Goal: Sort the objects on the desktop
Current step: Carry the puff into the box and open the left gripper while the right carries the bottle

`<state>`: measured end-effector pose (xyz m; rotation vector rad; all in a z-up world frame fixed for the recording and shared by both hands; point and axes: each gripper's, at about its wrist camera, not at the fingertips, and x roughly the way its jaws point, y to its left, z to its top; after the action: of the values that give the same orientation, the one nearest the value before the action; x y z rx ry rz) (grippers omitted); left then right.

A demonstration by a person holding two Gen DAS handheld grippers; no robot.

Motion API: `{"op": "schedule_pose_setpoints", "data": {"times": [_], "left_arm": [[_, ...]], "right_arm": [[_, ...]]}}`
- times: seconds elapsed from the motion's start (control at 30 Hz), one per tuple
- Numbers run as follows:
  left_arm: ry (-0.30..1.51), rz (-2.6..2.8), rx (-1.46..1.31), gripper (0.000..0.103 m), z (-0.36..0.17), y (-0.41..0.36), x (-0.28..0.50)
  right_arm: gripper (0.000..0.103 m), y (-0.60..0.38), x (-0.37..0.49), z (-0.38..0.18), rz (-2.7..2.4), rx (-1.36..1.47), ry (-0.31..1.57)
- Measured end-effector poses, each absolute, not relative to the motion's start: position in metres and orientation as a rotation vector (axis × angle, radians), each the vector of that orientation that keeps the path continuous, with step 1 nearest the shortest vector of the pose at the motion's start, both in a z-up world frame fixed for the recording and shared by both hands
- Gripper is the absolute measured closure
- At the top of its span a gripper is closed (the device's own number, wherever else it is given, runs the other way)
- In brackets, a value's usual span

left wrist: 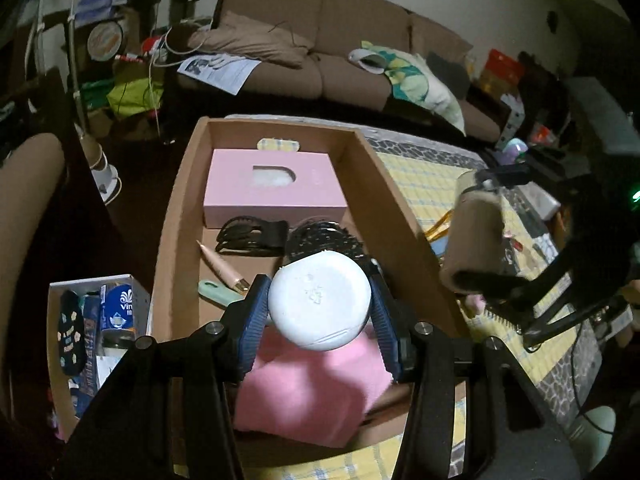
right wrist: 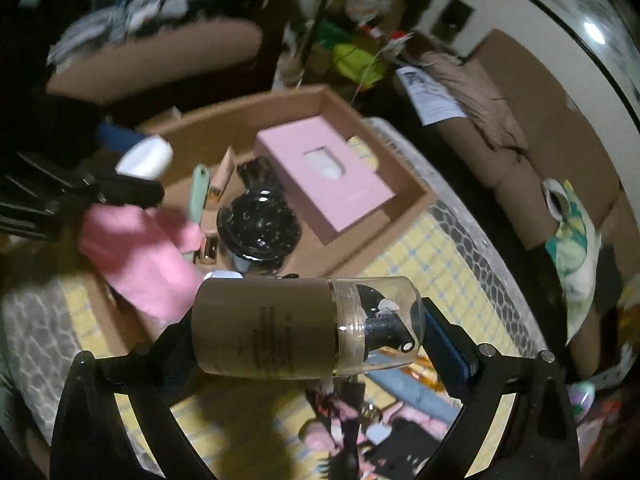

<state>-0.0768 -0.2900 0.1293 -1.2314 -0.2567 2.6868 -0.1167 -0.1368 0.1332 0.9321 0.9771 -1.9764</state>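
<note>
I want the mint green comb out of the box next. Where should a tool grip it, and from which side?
Probably the handle end of the mint green comb, from above, fingers across its narrow width. It lies flat on the cardboard box floor. The pink pen lies close alongside it and the left tool, holding the white container, covers its other end.

We see the right gripper [right wrist: 308, 330] clamped on a tan pump bottle [right wrist: 296, 326] lying sideways, clear cap to the right, above the yellow checked cloth [right wrist: 416, 264]. Beyond: cardboard box [right wrist: 404, 212] w/ pink box [right wrist: 324, 188], black jar [right wrist: 258, 226], pink cloth [right wrist: 132, 248]. Left gripper [right wrist: 136, 168] grips a white container [right wrist: 146, 158] over the box.
</note>
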Motion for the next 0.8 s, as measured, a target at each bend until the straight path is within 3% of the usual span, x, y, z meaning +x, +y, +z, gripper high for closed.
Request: {"op": "schedule_pose_setpoints", "data": {"times": [0.2,0.57,0.8], "left_arm": [[-0.320,2.736,-1.202,0.056,0.139,-0.332,-0.077],[-0.355,2.797,-1.190,0.056,0.149,-0.379,-0.063],[-0.382,2.784,-1.204,0.056,0.142,-0.388,-0.061]], "right_arm": [[0.004,-0.167,-0.129,0.126,-1.957,0.934,0.857],[0.004,-0.270,-0.134,0.092,-1.840,0.918,0.802],[0.004,-0.304,-0.129,0.052,-1.722,0.970,0.943]]}}
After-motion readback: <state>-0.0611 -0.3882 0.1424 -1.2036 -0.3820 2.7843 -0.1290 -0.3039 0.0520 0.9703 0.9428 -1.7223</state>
